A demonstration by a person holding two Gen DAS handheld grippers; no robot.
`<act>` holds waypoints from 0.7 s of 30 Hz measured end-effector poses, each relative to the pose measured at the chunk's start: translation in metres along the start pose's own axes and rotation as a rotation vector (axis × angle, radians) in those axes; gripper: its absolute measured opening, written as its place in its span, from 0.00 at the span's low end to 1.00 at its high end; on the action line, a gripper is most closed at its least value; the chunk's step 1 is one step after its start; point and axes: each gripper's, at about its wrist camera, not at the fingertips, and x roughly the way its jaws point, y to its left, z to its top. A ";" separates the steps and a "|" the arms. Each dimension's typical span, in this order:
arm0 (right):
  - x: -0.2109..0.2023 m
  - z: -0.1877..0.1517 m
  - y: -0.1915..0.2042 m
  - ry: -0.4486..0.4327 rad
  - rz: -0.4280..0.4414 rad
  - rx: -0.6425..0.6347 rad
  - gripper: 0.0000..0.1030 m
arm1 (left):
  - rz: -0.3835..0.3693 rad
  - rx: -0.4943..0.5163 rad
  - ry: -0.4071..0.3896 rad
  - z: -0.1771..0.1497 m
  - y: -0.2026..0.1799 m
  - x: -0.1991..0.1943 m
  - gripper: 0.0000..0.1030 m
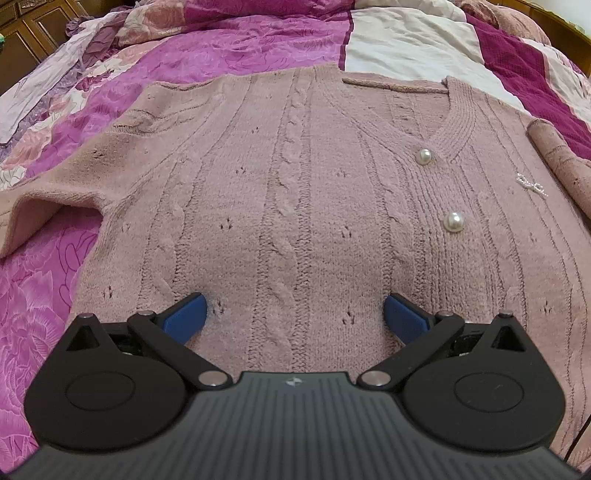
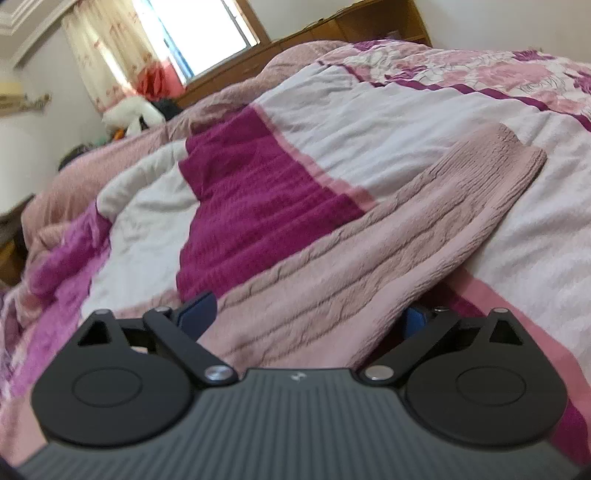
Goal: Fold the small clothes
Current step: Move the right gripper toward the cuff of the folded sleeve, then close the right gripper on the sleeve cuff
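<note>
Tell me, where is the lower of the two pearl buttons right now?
In the left wrist view, the lower pearl button sits right of centre on the pink cardigan, below the upper pearl button and left of a small beaded bow.

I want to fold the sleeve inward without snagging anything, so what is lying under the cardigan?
The pink cardigan lies flat on a patchwork quilt of purple, magenta and white panels, which shows around its edges. What lies directly beneath the cardigan's body is covered by the knit and cannot be seen.

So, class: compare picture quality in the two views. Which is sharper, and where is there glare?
Left wrist view: sharp, evenly lit, cardigan knit crisp, edges bent by fisheye. Right wrist view: softly blurred, window blown out white, sleeve ribs smeared.
</note>
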 end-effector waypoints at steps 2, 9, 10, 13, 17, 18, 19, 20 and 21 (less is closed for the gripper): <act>0.001 0.004 -0.002 -0.013 -0.007 0.011 0.89 | 0.000 0.000 -0.001 0.000 0.000 0.000 1.00; 0.009 0.023 -0.005 -0.024 -0.098 -0.006 0.29 | 0.003 0.005 -0.005 -0.001 -0.002 0.000 1.00; 0.008 0.025 -0.006 -0.019 -0.111 -0.007 0.22 | 0.004 0.005 -0.005 -0.001 -0.002 0.000 1.00; -0.001 0.028 -0.010 -0.024 -0.087 -0.013 0.16 | 0.005 0.007 -0.007 -0.001 -0.002 0.000 1.00; -0.019 0.032 -0.004 -0.058 -0.079 -0.081 0.12 | 0.006 0.010 -0.013 -0.002 -0.003 -0.001 1.00; -0.023 0.033 -0.002 -0.067 -0.079 -0.091 0.12 | 0.005 0.011 -0.014 -0.002 -0.003 -0.002 1.00; -0.027 0.035 0.000 -0.074 -0.077 -0.095 0.12 | 0.004 0.012 -0.014 -0.003 -0.003 -0.002 1.00; -0.032 0.037 0.002 -0.081 -0.071 -0.094 0.11 | 0.000 0.013 -0.014 -0.003 -0.002 -0.002 1.00; -0.036 0.040 0.004 -0.089 -0.069 -0.093 0.11 | -0.004 0.011 -0.012 -0.002 -0.001 -0.002 1.00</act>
